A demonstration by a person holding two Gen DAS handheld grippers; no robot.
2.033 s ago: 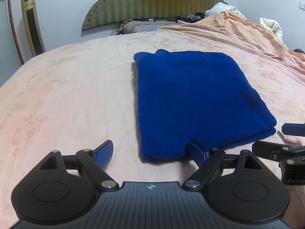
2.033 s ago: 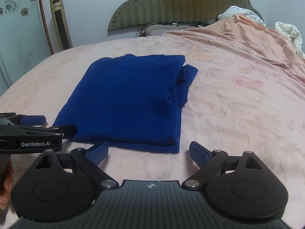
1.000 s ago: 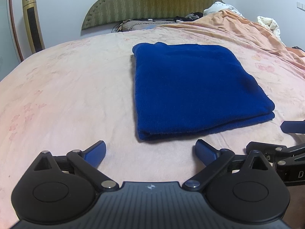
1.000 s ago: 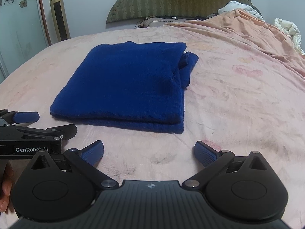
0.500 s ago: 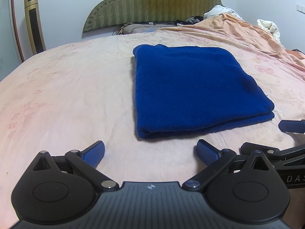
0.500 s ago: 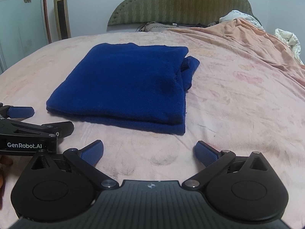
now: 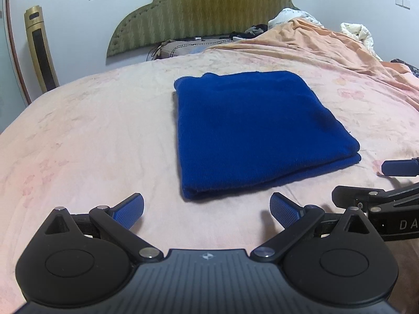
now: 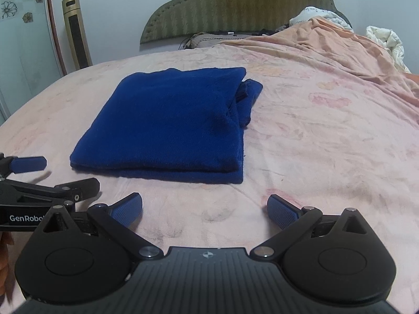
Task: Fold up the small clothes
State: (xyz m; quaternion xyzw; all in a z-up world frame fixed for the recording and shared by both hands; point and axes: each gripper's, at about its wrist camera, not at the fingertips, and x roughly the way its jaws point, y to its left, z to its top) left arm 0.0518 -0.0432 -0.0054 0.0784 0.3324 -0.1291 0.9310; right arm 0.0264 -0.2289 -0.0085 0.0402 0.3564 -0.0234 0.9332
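A dark blue garment (image 7: 251,128) lies folded into a flat rectangle on the pink bed sheet (image 7: 91,136). It also shows in the right wrist view (image 8: 170,123), with a loose fold sticking out at its far right side. My left gripper (image 7: 207,210) is open and empty, just short of the garment's near edge. My right gripper (image 8: 204,210) is open and empty, a little back from the garment's near right corner. Each gripper shows at the edge of the other's view: the right one (image 7: 392,183) and the left one (image 8: 31,180).
An orange blanket (image 7: 327,44) is bunched at the far right of the bed. A green padded headboard (image 7: 207,7) and pillows stand at the far end. A gold tower fan (image 7: 40,49) stands by the wall at left.
Both grippers have drawn back from the garment and stayed open. The left gripper's right finger no longer touches the garment's near edge. The garment has not moved.
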